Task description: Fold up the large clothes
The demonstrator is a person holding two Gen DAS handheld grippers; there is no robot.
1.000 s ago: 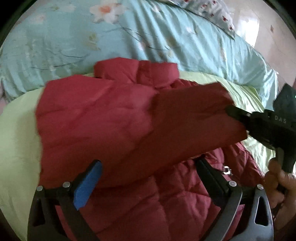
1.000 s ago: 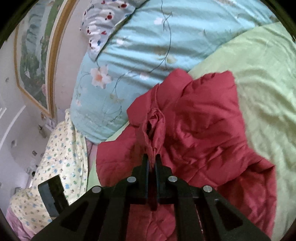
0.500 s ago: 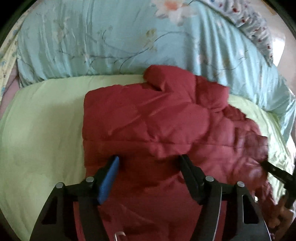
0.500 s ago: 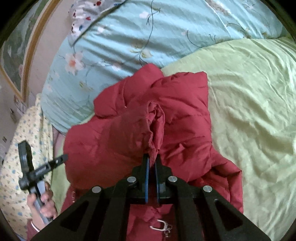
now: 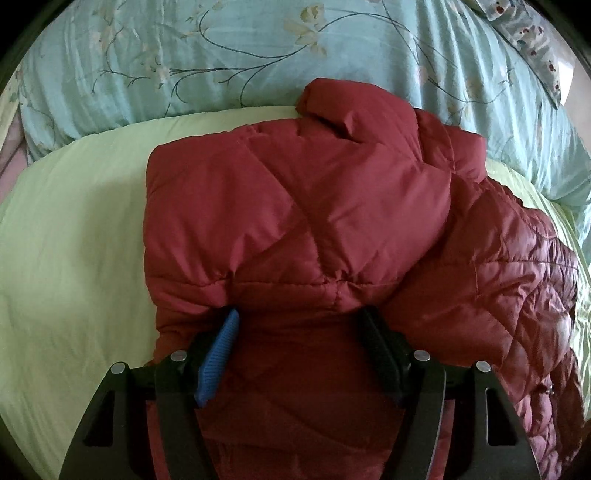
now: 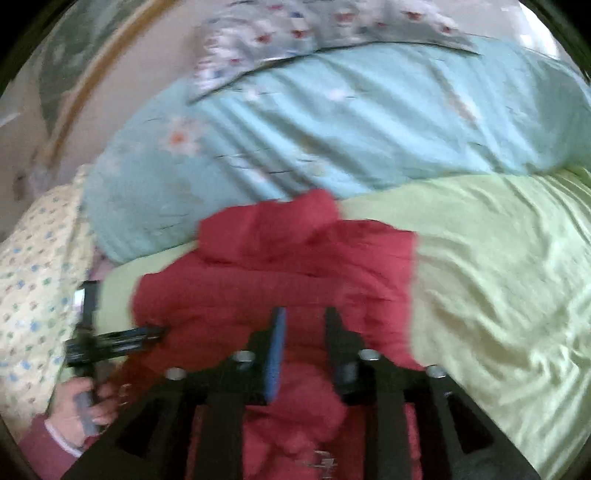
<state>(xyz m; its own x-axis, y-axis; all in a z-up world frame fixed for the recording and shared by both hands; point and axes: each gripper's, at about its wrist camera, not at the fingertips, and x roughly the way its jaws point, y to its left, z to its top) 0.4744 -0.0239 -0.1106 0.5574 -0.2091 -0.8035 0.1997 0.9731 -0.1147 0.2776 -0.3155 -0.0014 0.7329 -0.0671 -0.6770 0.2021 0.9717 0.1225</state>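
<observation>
A red quilted puffer jacket [image 5: 314,206] lies on the light green bedsheet [image 5: 74,258], its sleeve folded across the body and its collar toward the quilt. My left gripper [image 5: 301,314] is open, its jaws wide apart just over the edge of the folded part, holding nothing. In the blurred right wrist view the jacket [image 6: 277,273] lies below my right gripper [image 6: 304,314], which is open with a narrow gap and holds nothing. The left gripper [image 6: 114,336] also shows there at the jacket's left edge, held by a hand.
A light blue floral quilt [image 5: 221,55] lies bunched along the far side of the bed. A patterned pillow [image 6: 314,33] sits behind it. A yellow dotted cloth [image 6: 33,277] lies at the left. Green sheet [image 6: 498,277] spreads to the right of the jacket.
My right gripper let go of the sleeve it was shut on and opened; the sleeve now lies across the jacket. My left gripper moved closer over the jacket and stayed open.
</observation>
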